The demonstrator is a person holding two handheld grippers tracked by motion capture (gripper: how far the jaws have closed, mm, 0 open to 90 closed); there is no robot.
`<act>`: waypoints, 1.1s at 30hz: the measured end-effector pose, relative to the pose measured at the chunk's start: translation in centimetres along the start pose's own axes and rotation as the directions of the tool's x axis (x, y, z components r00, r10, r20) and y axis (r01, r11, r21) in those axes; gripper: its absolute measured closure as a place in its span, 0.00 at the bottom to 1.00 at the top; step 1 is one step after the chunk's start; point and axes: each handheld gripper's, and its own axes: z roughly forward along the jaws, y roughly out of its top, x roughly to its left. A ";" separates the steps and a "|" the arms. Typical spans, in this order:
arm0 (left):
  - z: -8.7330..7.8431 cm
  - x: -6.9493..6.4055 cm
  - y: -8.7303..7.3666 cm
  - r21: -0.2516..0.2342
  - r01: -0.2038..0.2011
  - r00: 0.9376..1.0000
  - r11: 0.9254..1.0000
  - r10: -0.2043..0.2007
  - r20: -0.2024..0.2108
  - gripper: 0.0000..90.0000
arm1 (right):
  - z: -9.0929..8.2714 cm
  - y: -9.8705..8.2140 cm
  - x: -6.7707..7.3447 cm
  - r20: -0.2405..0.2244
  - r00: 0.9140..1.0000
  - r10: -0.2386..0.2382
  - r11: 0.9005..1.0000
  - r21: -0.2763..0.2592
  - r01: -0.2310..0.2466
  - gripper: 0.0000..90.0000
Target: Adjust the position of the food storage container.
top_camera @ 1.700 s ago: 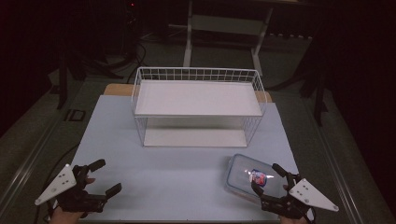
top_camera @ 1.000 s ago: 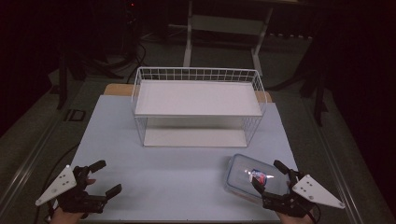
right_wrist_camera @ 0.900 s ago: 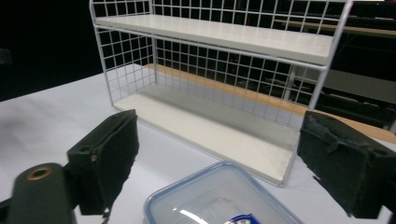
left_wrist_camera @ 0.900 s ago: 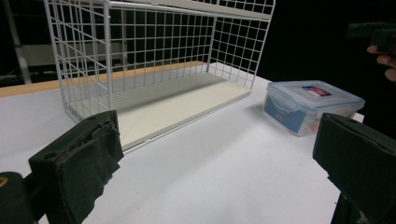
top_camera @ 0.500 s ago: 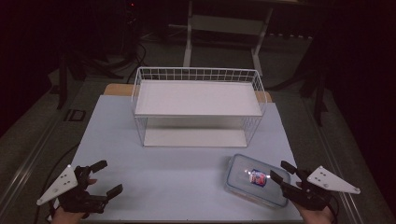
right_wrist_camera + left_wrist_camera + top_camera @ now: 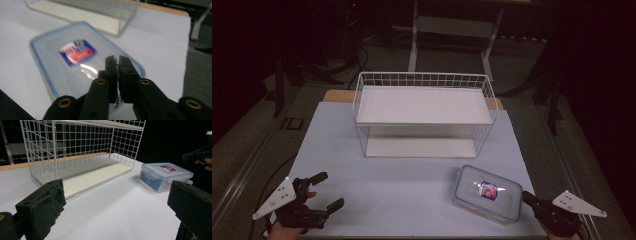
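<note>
Plastic box (image 6: 488, 193) near right on tabletop (image 6: 402, 185); right gripper (image 6: 117, 65) jaws just pressed together empty beside it, likely to nudge; left gripper (image 6: 323, 190) spread, idle.

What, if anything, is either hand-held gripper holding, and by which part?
Nothing. The right hand-held gripper is shut empty beside the plastic container; the left hand-held gripper is open and empty.

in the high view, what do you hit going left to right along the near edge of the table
left gripper, jaws open and empty → bare white table → lidded plastic box with a red and blue label → right gripper, jaws shut with nothing between them, just right of the box
</note>
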 end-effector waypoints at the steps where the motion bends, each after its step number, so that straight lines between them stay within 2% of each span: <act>1: 0.0 0.0 0.0 0.000 0.000 1.000 1.000 0.000 0.000 0.01 | -0.1 -0.4 -0.2 0.007 1.000 0.003 1.000 0.012 -0.003 0.99; 6: 0.0 -0.1 0.0 0.005 -0.005 1.000 1.000 0.005 -0.001 0.01 | -0.1 -2.2 -1.0 0.042 0.999 0.027 0.998 0.060 -0.030 1.00; 11: 0.0 0.0 0.0 -0.006 0.005 1.000 1.000 -0.005 0.002 0.01 | 0.9 -3.4 -1.5 0.040 0.998 0.045 0.995 0.086 -0.048 1.00; 14: 0.0 0.0 -0.1 -0.004 0.004 1.000 1.000 -0.004 0.002 0.01 | 1.4 -3.4 -1.5 0.022 0.999 0.035 0.995 0.090 -0.037 1.00; 16: 0.1 0.0 -0.1 0.001 -0.001 1.000 1.000 0.001 0.003 0.01 | 1.6 -3.2 -1.5 0.027 0.999 0.027 0.995 0.094 -0.030 1.00; 23: 0.3 0.0 -0.1 0.010 -0.001 1.000 1.000 0.001 0.008 0.01 | 2.2 -2.6 -1.7 0.013 0.999 0.031 0.995 0.099 -0.032 1.00; 30: 0.3 -0.1 -0.2 0.014 -0.002 1.000 1.000 0.001 0.011 0.01 | 4.1 -1.5 -0.7 -0.035 0.999 0.006 0.995 0.104 -0.002 1.00; 33: 0.3 -0.1 -0.2 0.016 -0.005 1.000 1.000 0.005 0.010 0.01 | 4.2 -1.5 -0.7 -0.046 0.999 0.014 0.995 0.102 -0.010 1.00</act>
